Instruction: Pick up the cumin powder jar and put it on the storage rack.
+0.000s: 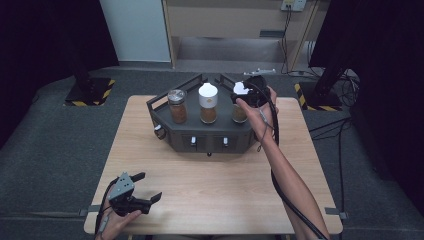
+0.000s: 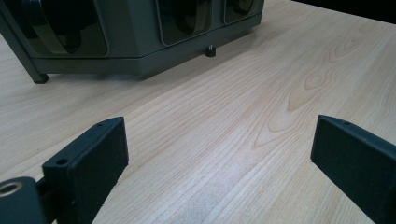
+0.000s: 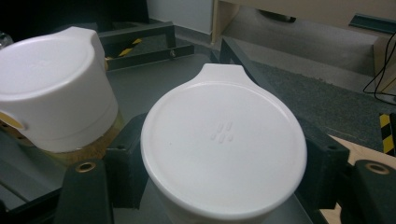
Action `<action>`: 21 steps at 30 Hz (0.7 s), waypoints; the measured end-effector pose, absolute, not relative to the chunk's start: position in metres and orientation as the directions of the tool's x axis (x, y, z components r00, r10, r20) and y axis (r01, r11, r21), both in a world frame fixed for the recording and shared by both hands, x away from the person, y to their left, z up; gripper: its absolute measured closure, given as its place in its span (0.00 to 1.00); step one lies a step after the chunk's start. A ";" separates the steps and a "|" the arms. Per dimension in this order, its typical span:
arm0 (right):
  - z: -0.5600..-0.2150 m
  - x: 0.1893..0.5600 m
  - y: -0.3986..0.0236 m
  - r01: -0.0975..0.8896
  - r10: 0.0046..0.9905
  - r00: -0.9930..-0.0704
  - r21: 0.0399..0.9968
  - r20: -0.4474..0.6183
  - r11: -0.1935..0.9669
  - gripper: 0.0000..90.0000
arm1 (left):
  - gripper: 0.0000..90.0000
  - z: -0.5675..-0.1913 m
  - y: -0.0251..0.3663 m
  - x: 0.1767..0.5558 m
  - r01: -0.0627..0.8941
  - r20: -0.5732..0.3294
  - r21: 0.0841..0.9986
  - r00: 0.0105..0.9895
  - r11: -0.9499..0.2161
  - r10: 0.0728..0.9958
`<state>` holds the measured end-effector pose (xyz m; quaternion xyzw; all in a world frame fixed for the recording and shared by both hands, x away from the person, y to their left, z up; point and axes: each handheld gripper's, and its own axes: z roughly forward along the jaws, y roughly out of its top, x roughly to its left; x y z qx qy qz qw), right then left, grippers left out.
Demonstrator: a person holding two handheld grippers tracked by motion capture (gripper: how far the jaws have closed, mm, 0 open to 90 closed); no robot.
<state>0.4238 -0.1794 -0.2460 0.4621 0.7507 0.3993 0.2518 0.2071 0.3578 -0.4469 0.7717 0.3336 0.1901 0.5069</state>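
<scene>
A dark metal rack stands at the far middle of the wooden table and holds three jars of brown contents. The left jar has a metal lid; the middle jar wears a white cap. My right gripper hovers over the right jar, shut on a white cap whose sides its black fingers press. Whether that cap rests on the jar I cannot tell. My left gripper lies low at the near left, open with nothing between its jaws.
The rack's front faces the left gripper, with small knobs along it. A cable trails along the right forearm. Beyond the table lie a grey floor, black stands with yellow-striped bases and a wooden cabinet.
</scene>
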 end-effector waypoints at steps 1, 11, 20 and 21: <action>-0.247 0.425 -0.180 0.493 0.895 -0.446 0.832 -0.008 0.253 0.34 | 0.03 -0.447 0.358 0.207 0.323 -0.045 0.909 0.705 -0.264 0.708; -0.252 0.428 -0.183 0.500 0.899 -0.439 0.834 0.014 0.231 0.34 | 0.03 -0.447 0.358 0.207 0.322 -0.044 0.909 0.705 -0.264 0.708; -0.256 0.427 -0.188 0.484 0.893 -0.448 0.849 0.032 0.212 0.28 | 0.03 -0.447 0.358 0.207 0.322 -0.044 0.909 0.706 -0.264 0.707; -0.257 0.425 -0.190 0.473 0.892 -0.450 0.856 0.032 0.208 0.26 | 0.03 -0.447 0.358 0.207 0.322 -0.045 0.909 0.705 -0.263 0.708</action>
